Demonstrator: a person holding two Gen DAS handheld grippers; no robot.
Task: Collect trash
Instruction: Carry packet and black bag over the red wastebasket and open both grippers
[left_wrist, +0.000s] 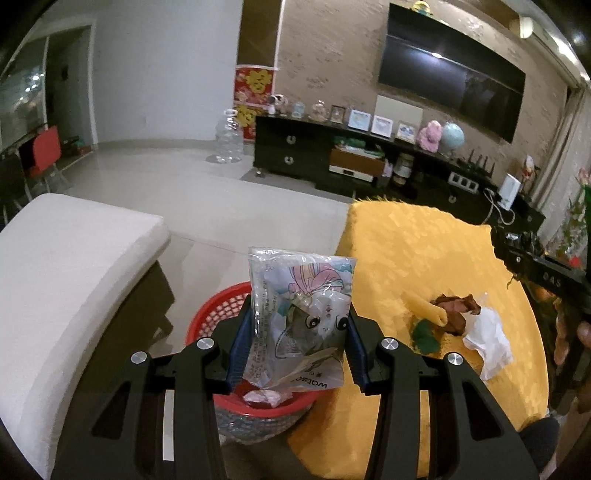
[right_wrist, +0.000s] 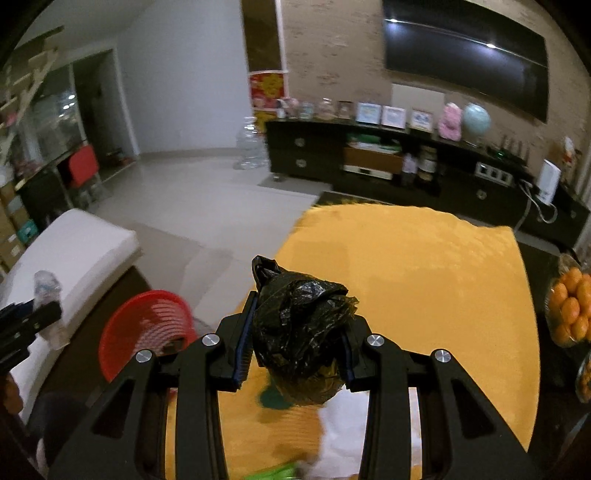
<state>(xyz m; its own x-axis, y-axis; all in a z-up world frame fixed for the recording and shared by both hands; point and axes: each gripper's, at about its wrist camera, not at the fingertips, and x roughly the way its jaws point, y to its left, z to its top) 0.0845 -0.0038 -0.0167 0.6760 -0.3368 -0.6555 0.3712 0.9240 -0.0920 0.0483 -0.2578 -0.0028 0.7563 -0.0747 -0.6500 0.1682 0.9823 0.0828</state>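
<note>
My left gripper (left_wrist: 297, 325) is shut on a clear printed plastic packet (left_wrist: 299, 314), held above the red mesh basket (left_wrist: 218, 314), which has a pink scrap inside. On the yellow tablecloth (left_wrist: 424, 251) to the right lie a brown crumpled wrapper (left_wrist: 458, 308), a white tissue (left_wrist: 487, 339), a yellow rolled piece (left_wrist: 424, 308) and a green scrap (left_wrist: 424, 334). My right gripper (right_wrist: 299, 336) is shut on a crumpled black plastic bag (right_wrist: 299, 328), lifted over the yellow tablecloth (right_wrist: 424, 266). The red basket (right_wrist: 147, 328) sits low to its left. The left gripper (right_wrist: 29, 325) shows at the left edge there.
A white cushioned bench (left_wrist: 74, 277) stands left of the basket. A bowl of oranges (right_wrist: 570, 306) sits at the table's right edge. A dark TV cabinet (left_wrist: 369, 158) with frames and ornaments lines the far wall under a television (left_wrist: 450, 70). A large water bottle (left_wrist: 229, 136) stands on the floor.
</note>
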